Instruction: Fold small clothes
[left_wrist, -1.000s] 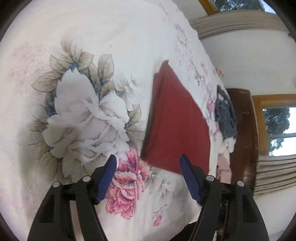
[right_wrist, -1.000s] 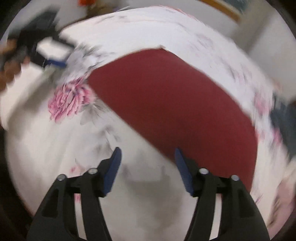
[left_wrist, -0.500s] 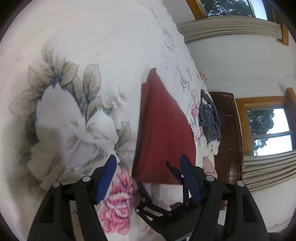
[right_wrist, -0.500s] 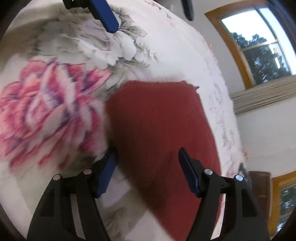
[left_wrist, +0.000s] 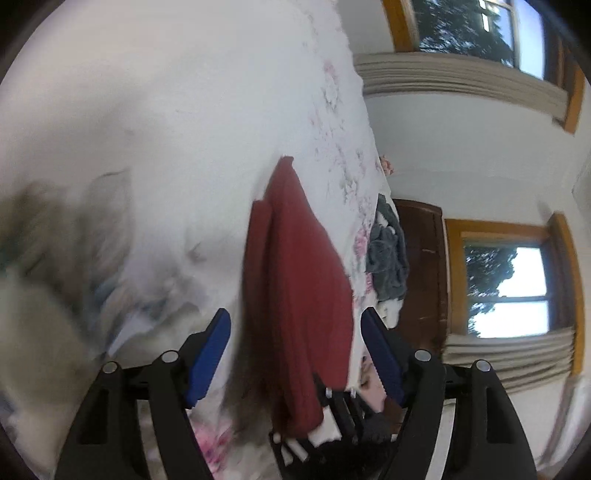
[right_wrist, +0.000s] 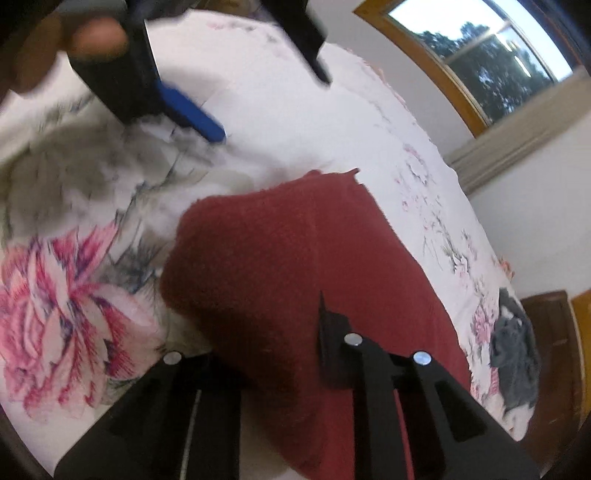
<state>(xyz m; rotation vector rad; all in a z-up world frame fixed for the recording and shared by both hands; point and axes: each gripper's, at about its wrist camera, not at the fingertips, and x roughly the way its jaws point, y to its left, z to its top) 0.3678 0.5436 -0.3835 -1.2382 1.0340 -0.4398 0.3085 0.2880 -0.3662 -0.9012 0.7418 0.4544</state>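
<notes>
**Right tongs clamped on the red cloth, left tongs wide open**

Your right tongs are closed on the near edge of the red cloth; the cloth bulges up between the fingers and hides their tips, and the black arms stand close together. The gripped edge is lifted off the bedspread and curls over toward the rest of the cloth, so a thick rounded fold shows right in front of the right wrist camera.

Your left tongs are spread wide and hold nothing. Their blue fingertips stand on either side of the cloth's near end without touching it. From the left wrist view the cloth runs away from you as a long, narrow red strip with a doubled layer along its left side, and the right tongs show dark just below its near end.

In the right wrist view your left hand appears at the top left, blurred, holding the left tongs above the bedspread.

The cloth lies on the white bedspread printed with pink and grey flowers. Farther along the bed's edge sits a crumpled grey garment. Beyond it are a dark wooden piece of furniture, white walls and wood-framed windows.
</notes>
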